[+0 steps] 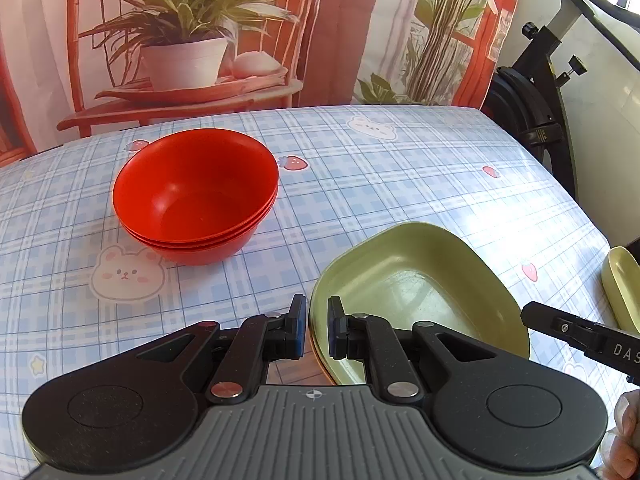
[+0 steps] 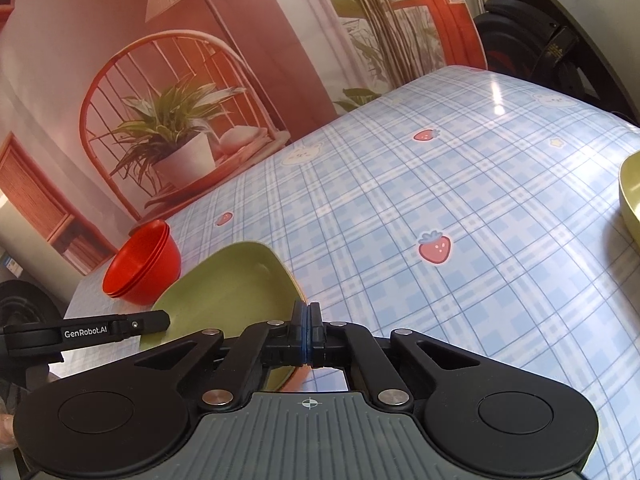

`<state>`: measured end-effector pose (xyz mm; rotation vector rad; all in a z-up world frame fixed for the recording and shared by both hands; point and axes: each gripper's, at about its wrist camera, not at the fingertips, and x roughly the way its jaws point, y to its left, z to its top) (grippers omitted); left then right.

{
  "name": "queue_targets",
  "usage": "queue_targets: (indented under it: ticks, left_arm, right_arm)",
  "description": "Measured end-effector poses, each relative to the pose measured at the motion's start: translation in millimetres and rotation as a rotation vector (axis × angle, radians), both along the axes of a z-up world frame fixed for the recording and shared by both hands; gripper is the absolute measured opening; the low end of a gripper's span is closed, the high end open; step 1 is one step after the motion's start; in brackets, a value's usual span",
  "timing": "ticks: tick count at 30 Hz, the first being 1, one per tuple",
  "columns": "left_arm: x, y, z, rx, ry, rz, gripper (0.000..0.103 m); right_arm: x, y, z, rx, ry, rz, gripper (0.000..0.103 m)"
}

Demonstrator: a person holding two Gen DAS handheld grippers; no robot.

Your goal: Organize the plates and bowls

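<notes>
Left view is showing the red bowls (image 1: 196, 196) stacked whole at centre left; right view is cropping them to its left edge. Left claw (image 1: 317, 330) is pinching the green plate (image 1: 420, 292) rim, lower centre on the worktop (image 1: 400, 168). Right claw (image 2: 307, 334) is sitting fully closed, apparently empty, beside that plate's right edge.

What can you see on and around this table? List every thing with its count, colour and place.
Checked tablecloth: one, blue-white, under the dishes.
Oval plate: one, green, near edge, gripped at rim.
Round plastic bowls: three, red, stacked, left of plate.
Shallow dish: one, pale yellow, cloth's right side.
Printed backdrop: one, orange-toned, at the back.
Exercise bike: one, black, far right.
Left gripper: black, shut on plate rim.
Right gripper: black, shut, beside plate.
</notes>
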<state>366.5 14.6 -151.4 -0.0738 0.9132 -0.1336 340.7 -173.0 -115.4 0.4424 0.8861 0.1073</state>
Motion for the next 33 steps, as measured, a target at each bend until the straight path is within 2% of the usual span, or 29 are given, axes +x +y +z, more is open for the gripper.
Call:
queue_targets:
  ticks: [6, 10, 15, 21, 24, 28, 31, 33]
  left_arm:
    - [-3.3, 0.8, 5.6, 0.017, -0.007, 0.020, 0.012]
    - [-11.9, -9.6, 32.2, 0.006, -0.083, 0.017, 0.012]
    - [-22.4, -48.0, 65.7, -0.029, -0.179, -0.036, 0.012]
    - [-22.7, -123.9, 83.0, -0.088, -0.259, -0.157, 0.012]
    - [-23.9, -168.0, 76.3, -0.151, -0.263, -0.266, 0.013]
    - [-20.7, -212.6, 54.9, -0.157, -0.219, -0.360, 0.013]
    - [-14.0, -237.7, 38.0, -0.168, -0.186, -0.406, 0.014]
    - [-10.0, -251.5, 25.0, -0.191, -0.160, -0.448, 0.019]
  right_arm:
    - [-2.4, -4.2, 7.5, -0.005, -0.021, -0.015, 0.001]
    - [-4.1, -17.8, 28.2, -0.075, -0.098, -0.027, 0.004]
    - [-11.3, -49.9, 52.6, -0.159, -0.189, -0.089, 0.004]
    - [-39.0, -99.7, 81.0, -0.275, -0.275, -0.142, 0.004]
    - [-55.4, -130.4, 82.9, -0.339, -0.281, -0.194, 0.006]
    - [-76.8, -173.5, 74.3, -0.394, -0.264, -0.292, 0.009]
    - [-89.5, -198.8, 60.9, -0.411, -0.232, -0.367, 0.011]
    - [-96.0, -214.7, 53.8, -0.381, -0.202, -0.413, 0.011]
